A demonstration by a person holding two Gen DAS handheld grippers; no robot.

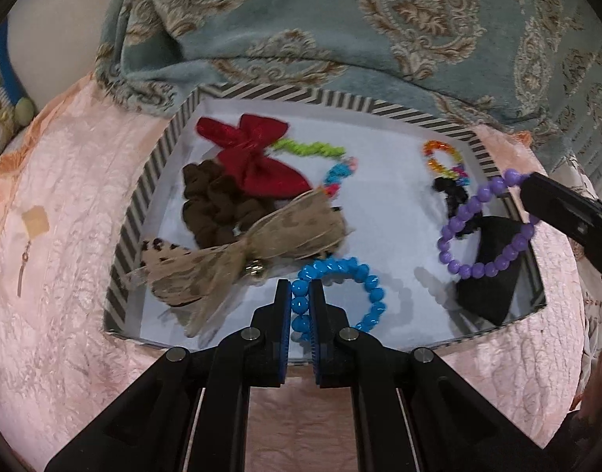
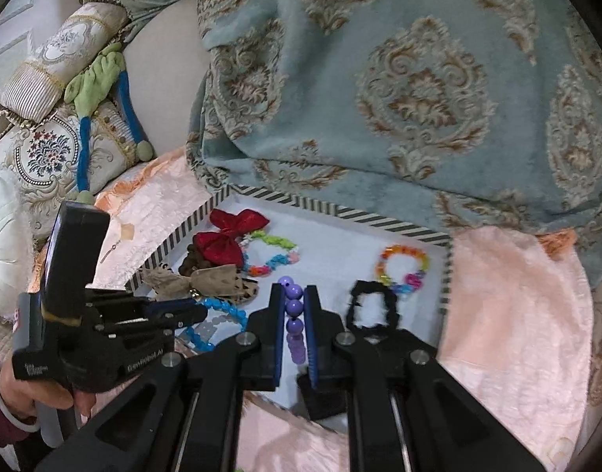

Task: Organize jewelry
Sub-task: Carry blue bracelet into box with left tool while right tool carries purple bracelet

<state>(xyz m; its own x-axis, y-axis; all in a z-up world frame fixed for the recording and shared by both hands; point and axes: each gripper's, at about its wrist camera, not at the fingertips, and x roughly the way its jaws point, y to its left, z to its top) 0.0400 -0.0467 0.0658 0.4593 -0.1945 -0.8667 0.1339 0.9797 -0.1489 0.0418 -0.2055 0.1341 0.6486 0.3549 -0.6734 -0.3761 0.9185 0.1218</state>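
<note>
Blue blanket (image 1: 379,19), patterned, fills the upper frame of both views and overhangs the far edge of the tray.

Pink cover (image 1: 65,236), quilted, spreads under everything in the lower half.

Cushions (image 2: 45,137), embroidered, upper left of the right wrist view, with a green-and-blue toy (image 2: 100,78) draped over them.

Tray (image 1: 151,181), striped rim, white floor, frame centre.

Tan bow (image 1: 238,251), spotted, lower left of the tray, lying partly over a brown scrunchie (image 1: 214,208).

Red bow (image 1: 253,153), upper left of the tray, overlapping the scrunchie.

Black bow (image 1: 493,279), lower right of the tray, partly under the purple beads.

Left gripper (image 1: 301,303), lower centre of the left view, jaws pinching the blue bracelet (image 1: 363,279), which lies on the tray floor just beside the tan bow.

Right gripper (image 2: 293,310), lower centre of the right view, jaws pinching the purple bracelet (image 1: 481,228), which hangs over the tray's right side, in front of the black bow.

Black band (image 2: 373,308), just right of the right gripper.

Green-and-blue band (image 1: 328,157), beside the red bow.

Rainbow band (image 1: 442,157), upper right corner of the tray.

Small metal pin (image 1: 23,267), on the cover left of the tray.
</note>
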